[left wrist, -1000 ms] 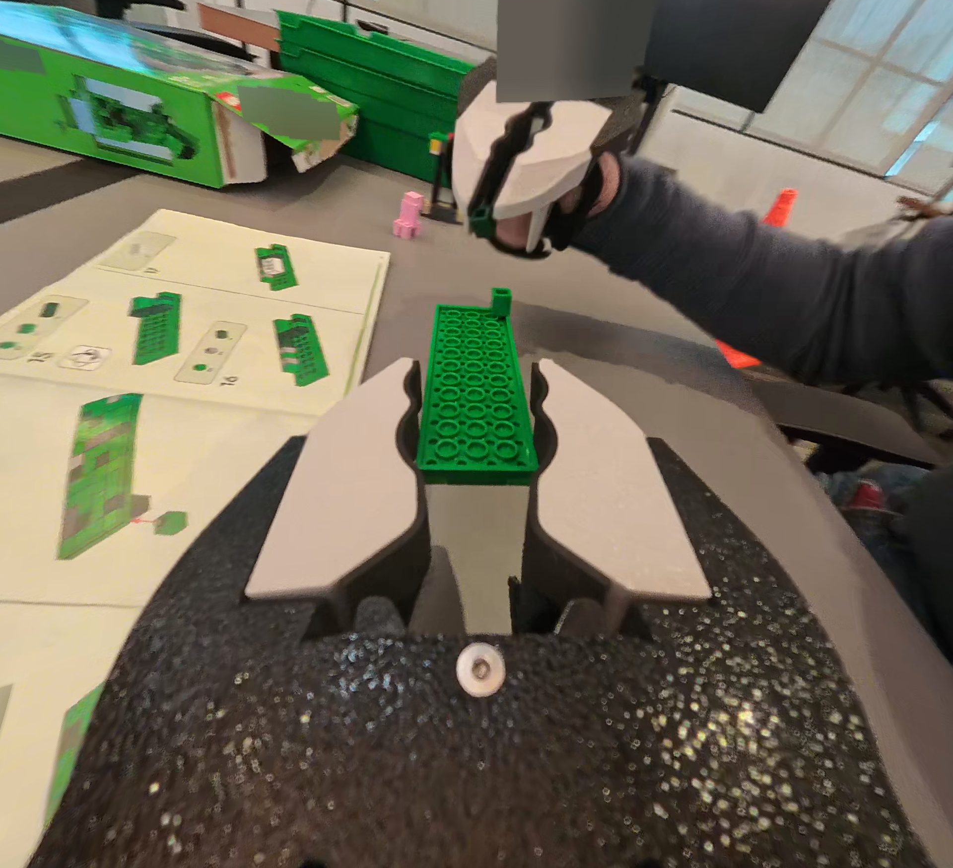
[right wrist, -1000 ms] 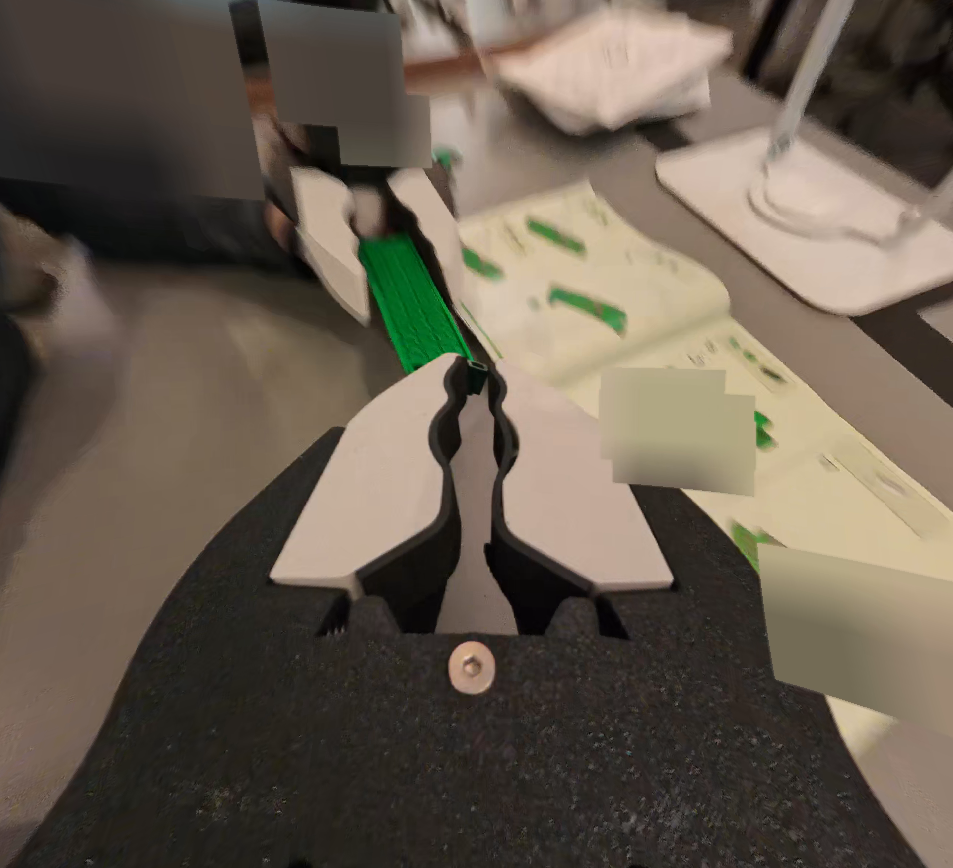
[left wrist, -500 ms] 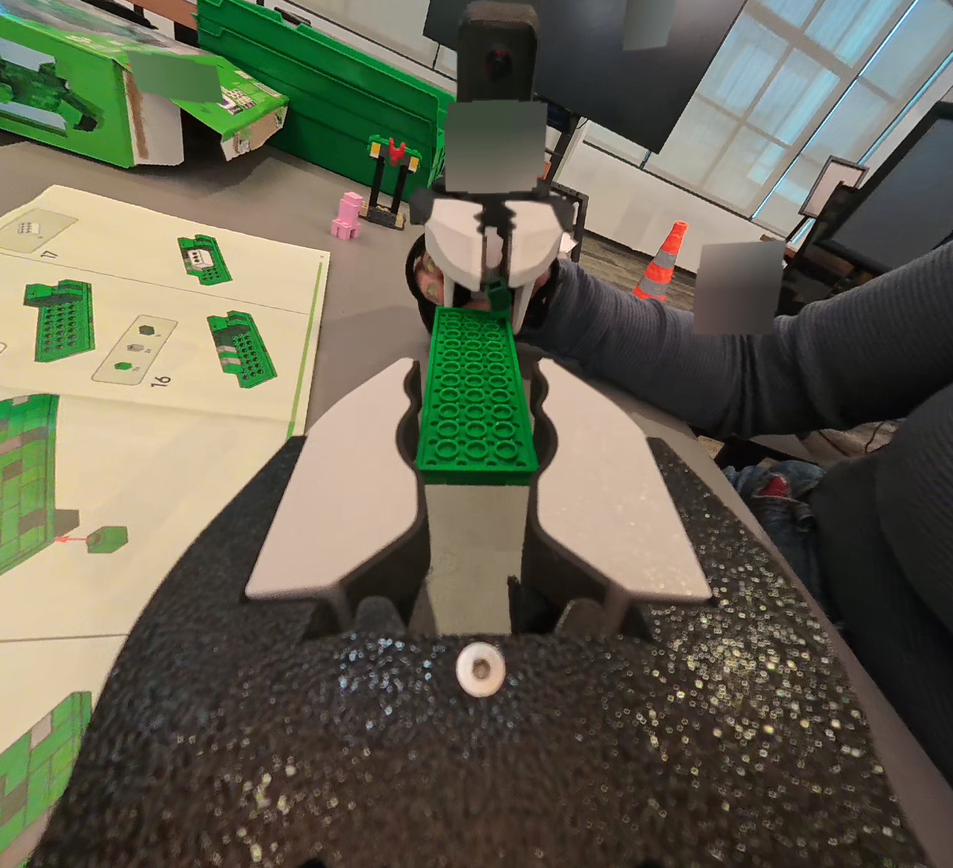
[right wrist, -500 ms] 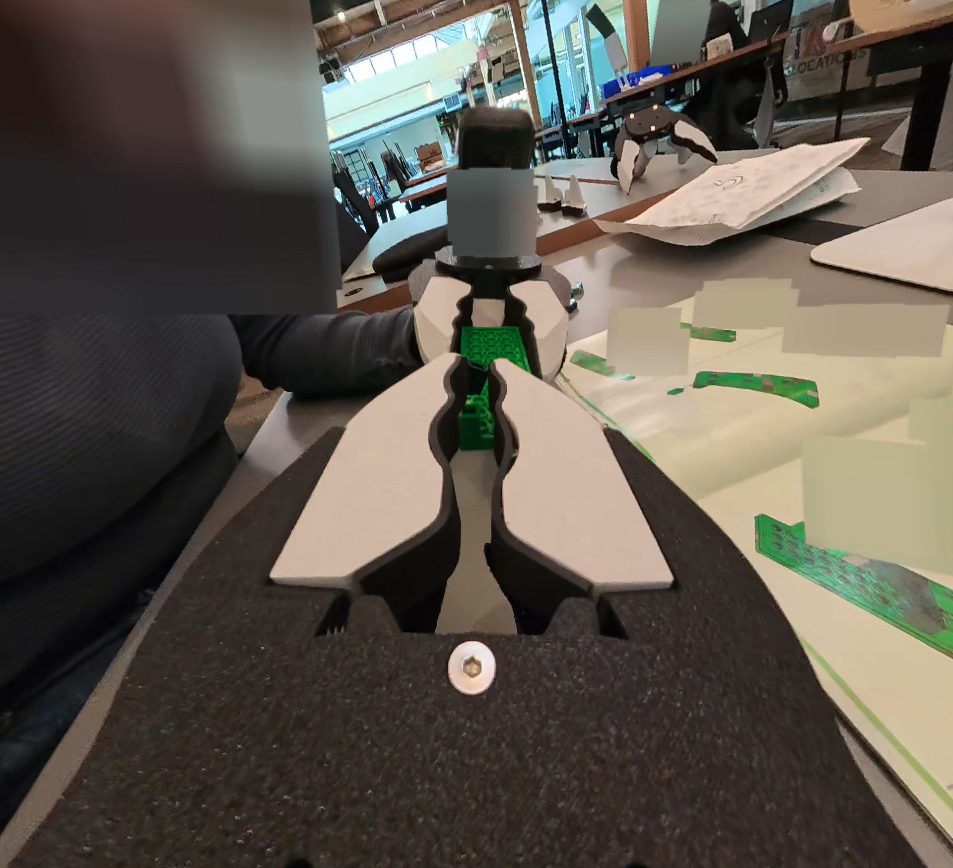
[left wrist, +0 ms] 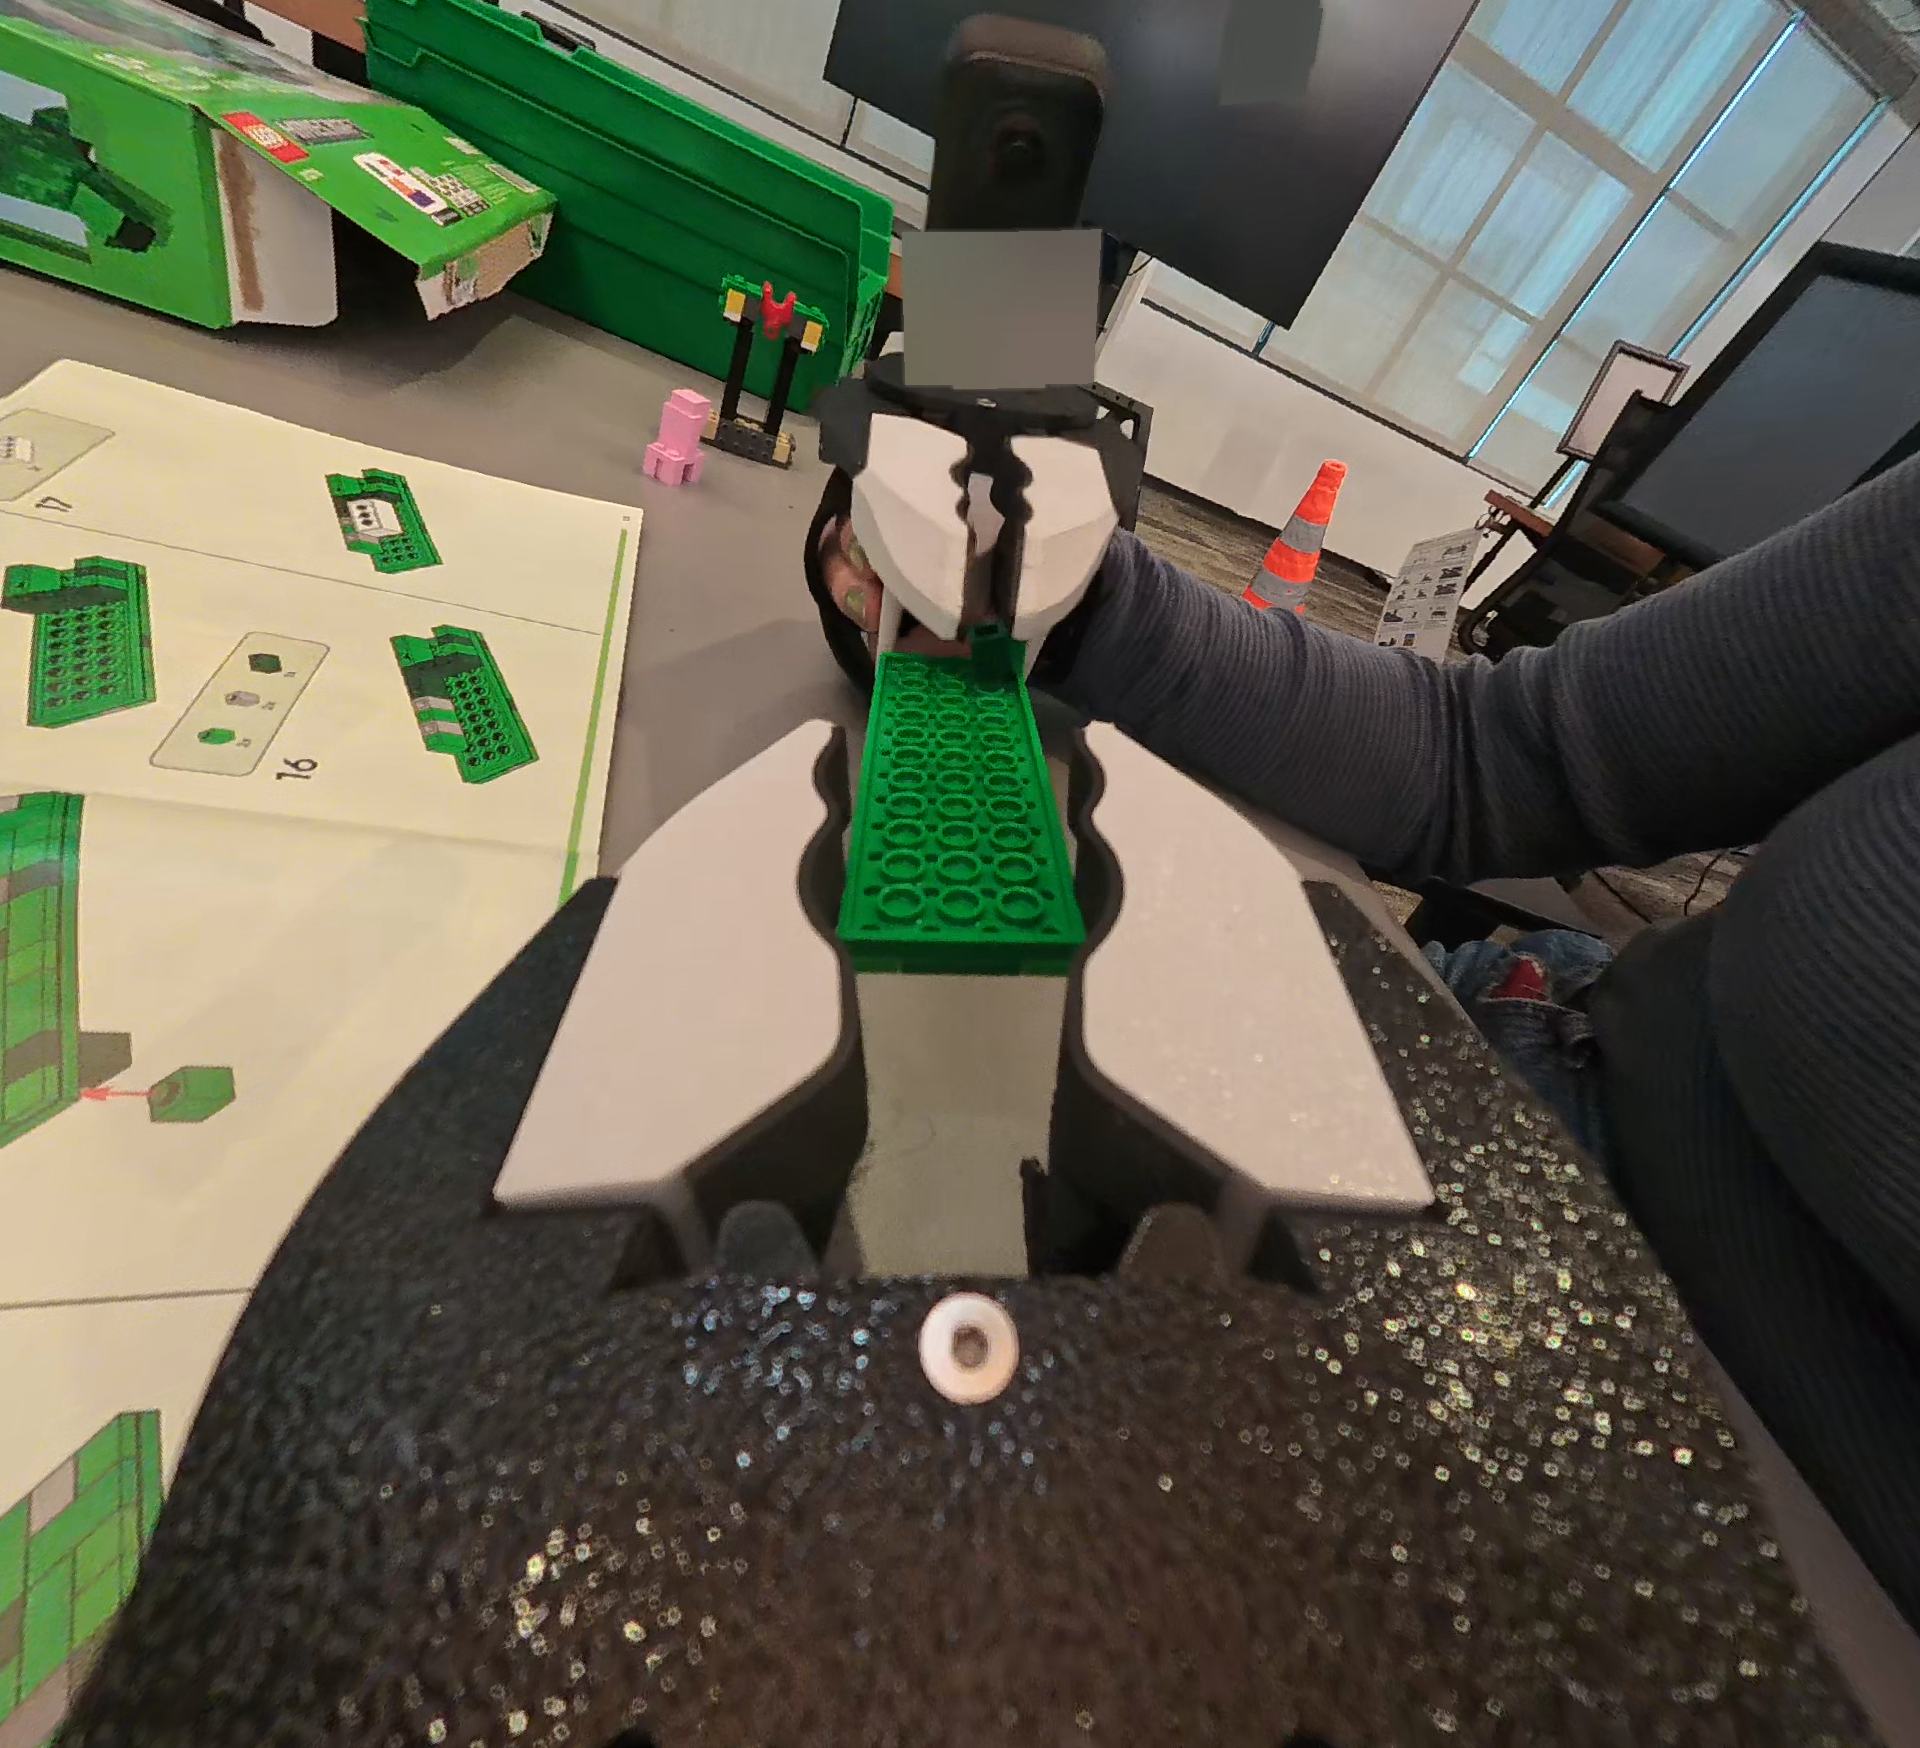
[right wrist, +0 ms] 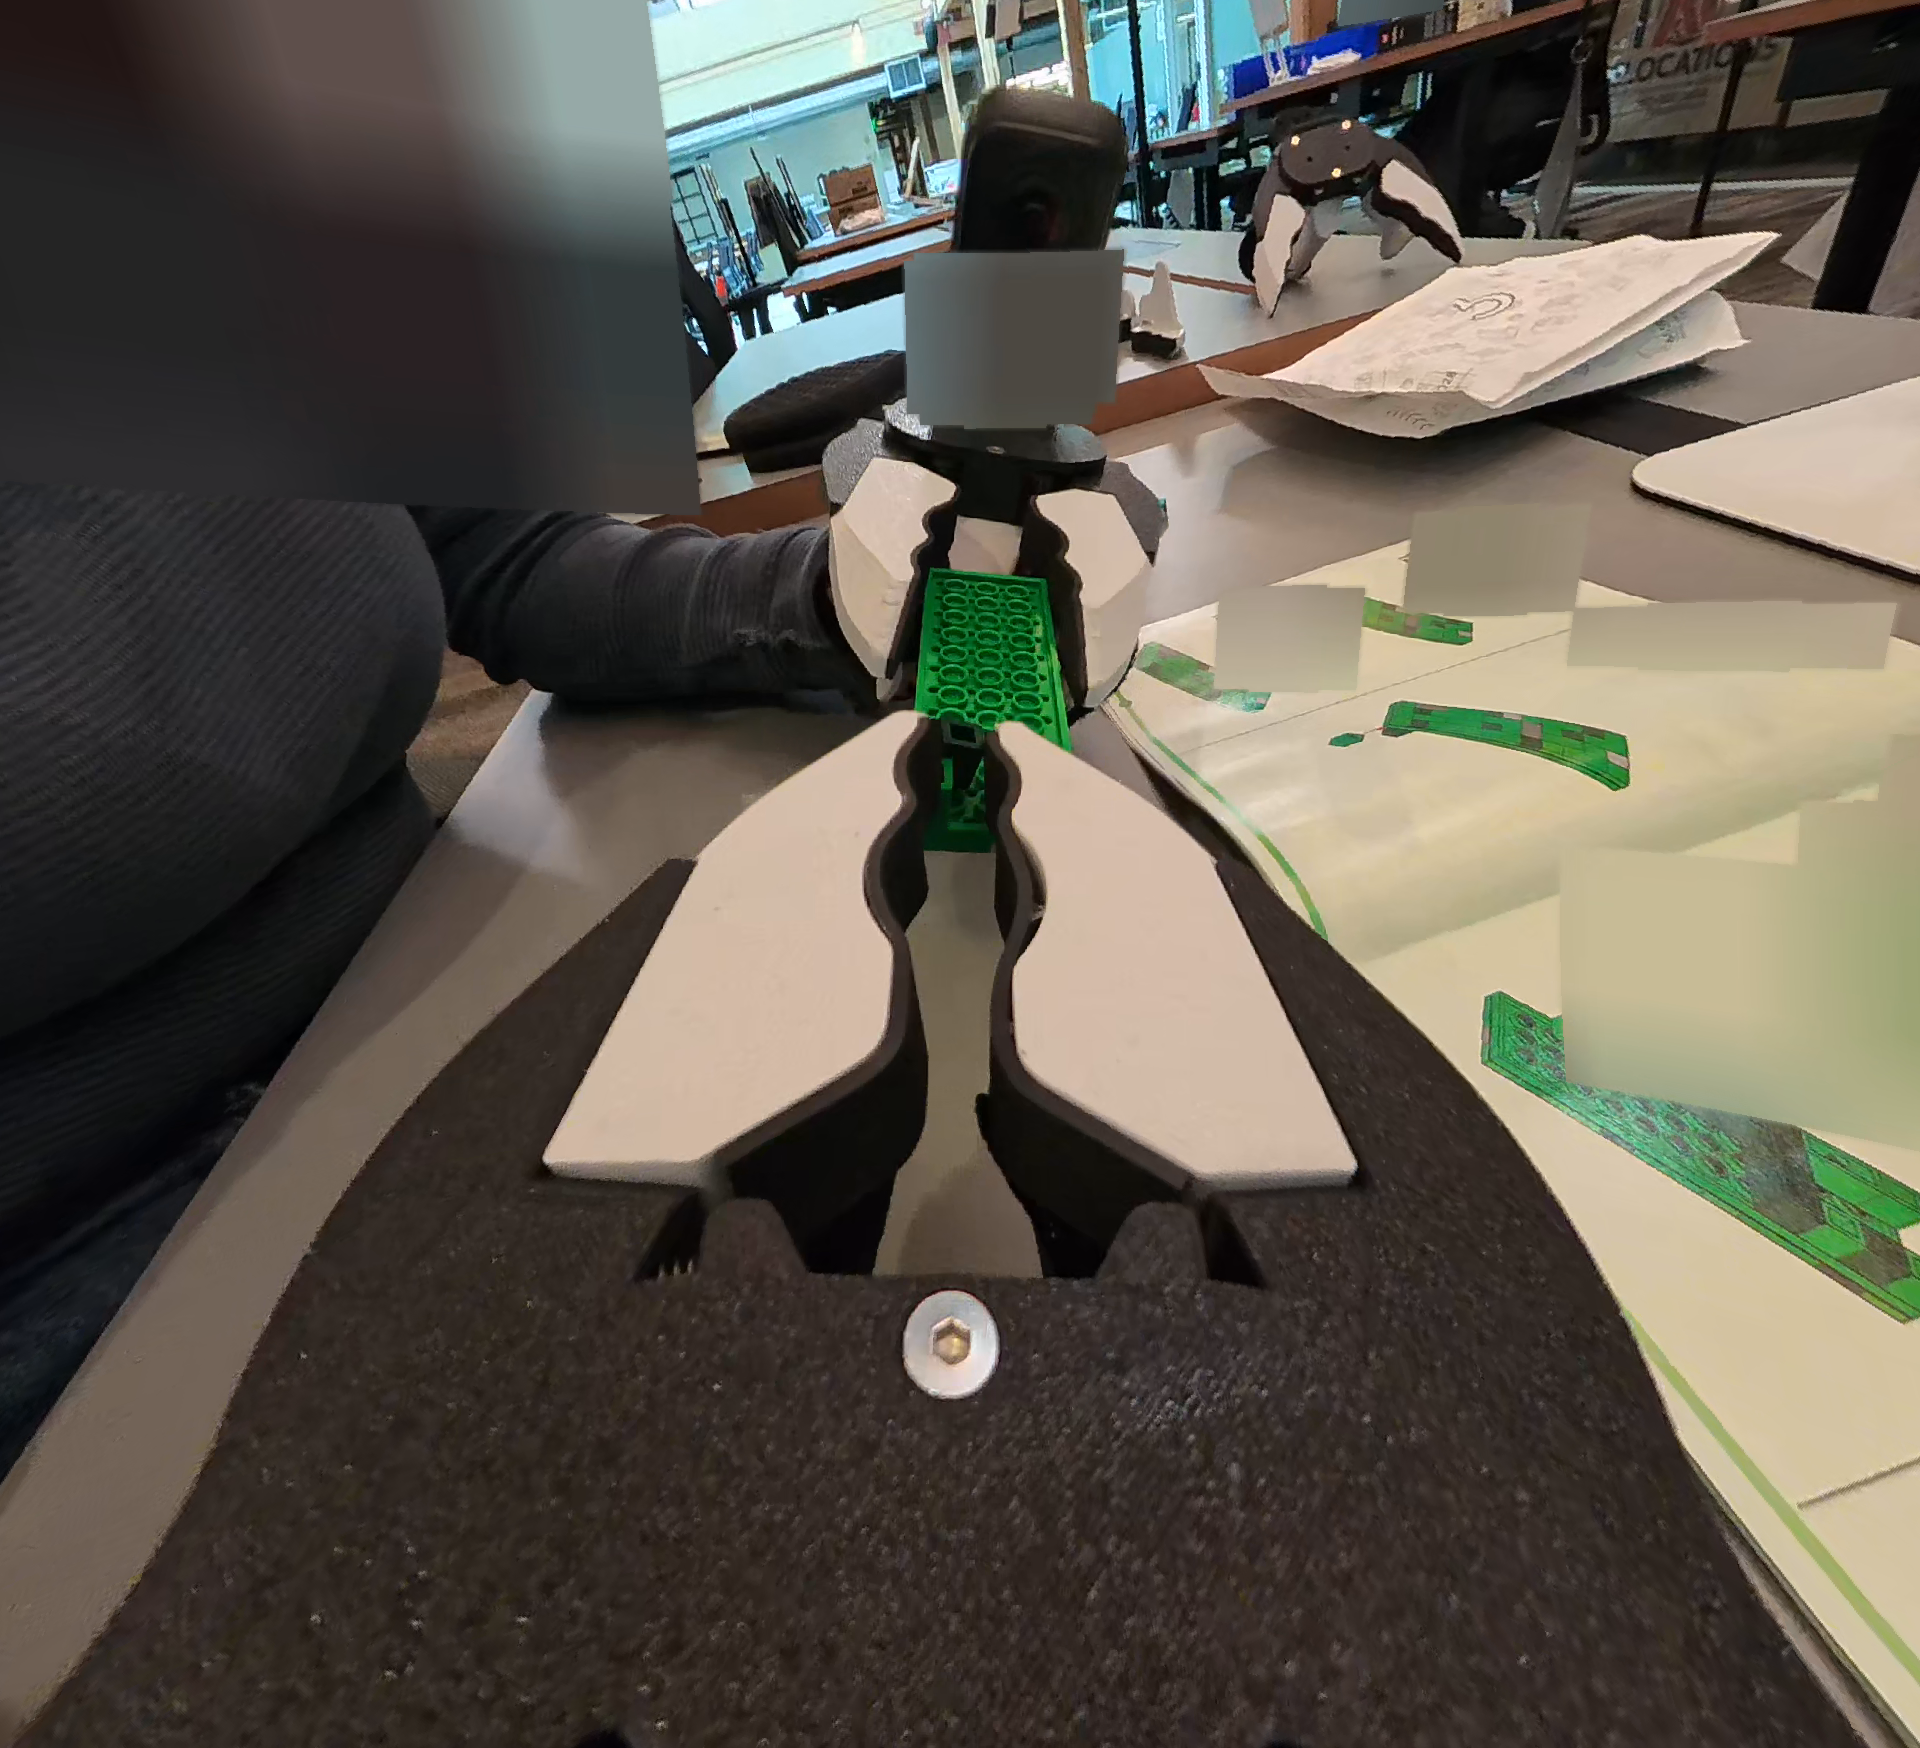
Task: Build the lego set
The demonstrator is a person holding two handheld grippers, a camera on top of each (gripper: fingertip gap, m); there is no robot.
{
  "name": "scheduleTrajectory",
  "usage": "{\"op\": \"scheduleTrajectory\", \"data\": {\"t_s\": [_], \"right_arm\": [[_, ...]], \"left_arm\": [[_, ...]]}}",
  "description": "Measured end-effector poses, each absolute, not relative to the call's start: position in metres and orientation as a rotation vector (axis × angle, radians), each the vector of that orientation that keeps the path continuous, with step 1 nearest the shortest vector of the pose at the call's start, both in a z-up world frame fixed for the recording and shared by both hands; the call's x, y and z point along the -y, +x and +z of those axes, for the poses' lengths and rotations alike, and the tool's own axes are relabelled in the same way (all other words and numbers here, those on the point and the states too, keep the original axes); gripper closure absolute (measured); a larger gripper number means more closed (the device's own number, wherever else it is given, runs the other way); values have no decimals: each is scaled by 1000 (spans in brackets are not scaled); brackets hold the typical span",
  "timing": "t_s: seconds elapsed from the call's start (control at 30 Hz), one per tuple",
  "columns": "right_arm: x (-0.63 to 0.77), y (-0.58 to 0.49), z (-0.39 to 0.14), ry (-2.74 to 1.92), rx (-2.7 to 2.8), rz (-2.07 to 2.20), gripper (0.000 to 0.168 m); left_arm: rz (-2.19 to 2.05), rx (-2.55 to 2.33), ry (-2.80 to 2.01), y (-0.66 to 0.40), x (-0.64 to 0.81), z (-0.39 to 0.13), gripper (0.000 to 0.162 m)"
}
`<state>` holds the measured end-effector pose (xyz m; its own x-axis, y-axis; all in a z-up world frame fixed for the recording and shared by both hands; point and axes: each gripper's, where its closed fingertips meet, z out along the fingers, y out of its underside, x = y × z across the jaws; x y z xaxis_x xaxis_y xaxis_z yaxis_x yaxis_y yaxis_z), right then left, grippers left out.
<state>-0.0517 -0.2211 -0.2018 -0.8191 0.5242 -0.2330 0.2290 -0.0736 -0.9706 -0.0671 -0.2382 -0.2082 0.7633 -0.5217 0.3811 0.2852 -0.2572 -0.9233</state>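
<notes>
Left gripper [left wrist: 961,851]: filling the lower centre of the left wrist view, it is clamping the near end of the green plate [left wrist: 961,805] between its two grey fingers.
Green plate: it is lying studs-up and running away from that gripper toward the middle of the frame, held above the grey table [left wrist: 717,638].
Right gripper [right wrist: 951,794]: at the centre of the right wrist view, its jaws are pinching together on a small green brick [right wrist: 961,799], which is sitting at the plate's other end.
Meeting point: in the left wrist view the right gripper is showing at centre frame, with the small brick at the plate's far right corner; whether its studs are fully seated, I cannot tell.
Instruction booklet [left wrist: 312,763]: it is lying open on the left side of the left wrist view, showing green build steps.
Finished bits: a pink figure [left wrist: 677,441] and a small black-legged build [left wrist: 769,373] are standing in the upper middle, well apart from the plate.
Set box [left wrist: 208,181]: it is lying opened in the upper left, with green bins [left wrist: 644,171] beside it.
Progress: judging by the nearly bare plate, this section is only starting; one brick is going on, and most of the build seems left.
</notes>
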Motion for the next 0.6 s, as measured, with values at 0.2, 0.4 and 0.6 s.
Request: {"op": "scheduleTrajectory", "data": {"t_s": [0.2,0.4,0.6], "right_arm": [[224,-50,-204,-786,2021,1902,161],[224,-50,-201,-768,2007,1887,161],[208,-51,-174,-743,1794,1969,161]], "left_arm": [[-771,-198,-1663,-66,239,-208,122],[-769,-197,-1663,-66,239,-208,122],[-742,-207,-1666,-65,238,-208,122]]}}
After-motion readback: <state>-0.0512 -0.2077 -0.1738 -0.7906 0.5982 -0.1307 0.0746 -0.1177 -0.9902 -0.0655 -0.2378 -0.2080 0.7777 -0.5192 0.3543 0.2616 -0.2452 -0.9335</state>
